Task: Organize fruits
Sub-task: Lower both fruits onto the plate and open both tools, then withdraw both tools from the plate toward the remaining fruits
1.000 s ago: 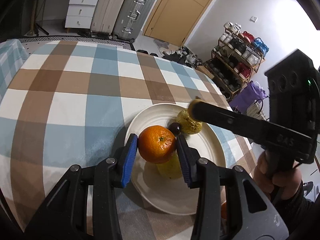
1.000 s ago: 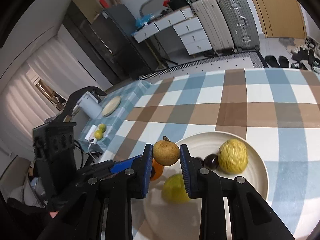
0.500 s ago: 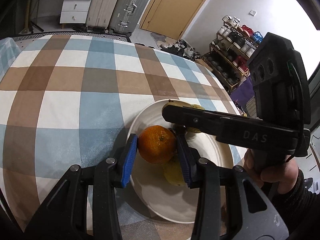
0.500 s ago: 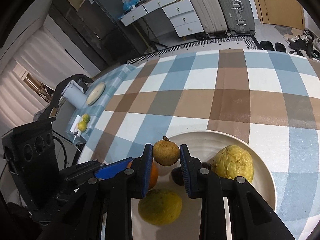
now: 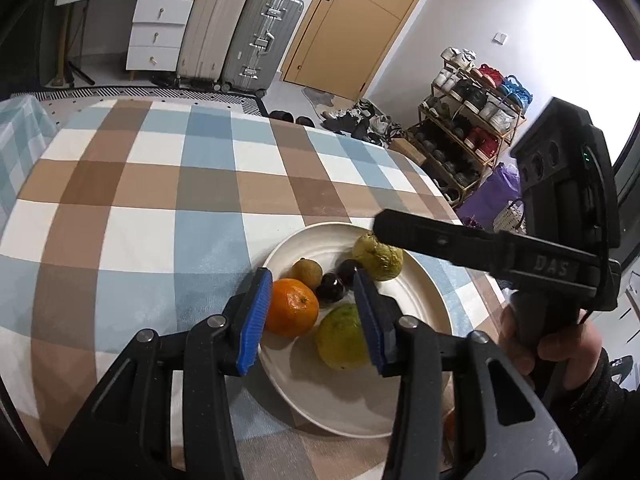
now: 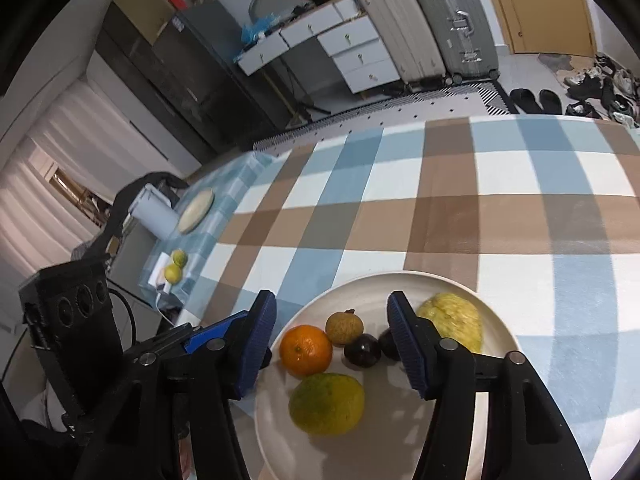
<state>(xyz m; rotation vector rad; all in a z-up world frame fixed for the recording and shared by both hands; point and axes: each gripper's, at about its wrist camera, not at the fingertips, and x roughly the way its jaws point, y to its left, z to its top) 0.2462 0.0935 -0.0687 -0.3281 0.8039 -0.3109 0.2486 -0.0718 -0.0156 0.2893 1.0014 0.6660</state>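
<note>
Grippers first, nearest me. Left gripper [image 5: 312, 316] is opening; the orange [image 5: 291, 307] sits on the plate [image 5: 424, 312] against its left pad, clear of the right one, so released. Right gripper [image 6: 332, 344] is opening too, nothing clamped; the small brown fruit [image 6: 344, 327] lies on the plate between its jaws. Green-yellow citrus [image 6: 326, 403] lies nearest, two dark round fruits [image 6: 362, 350] mid-plate, a wrinkled yellow fruit [image 6: 452, 320] furthest, part-hidden behind the right pad. All fruit is on the plate on the checked table [image 6: 500, 208]. I judge neither gripper has a next target close; the plate's near rim is cut off.
</note>
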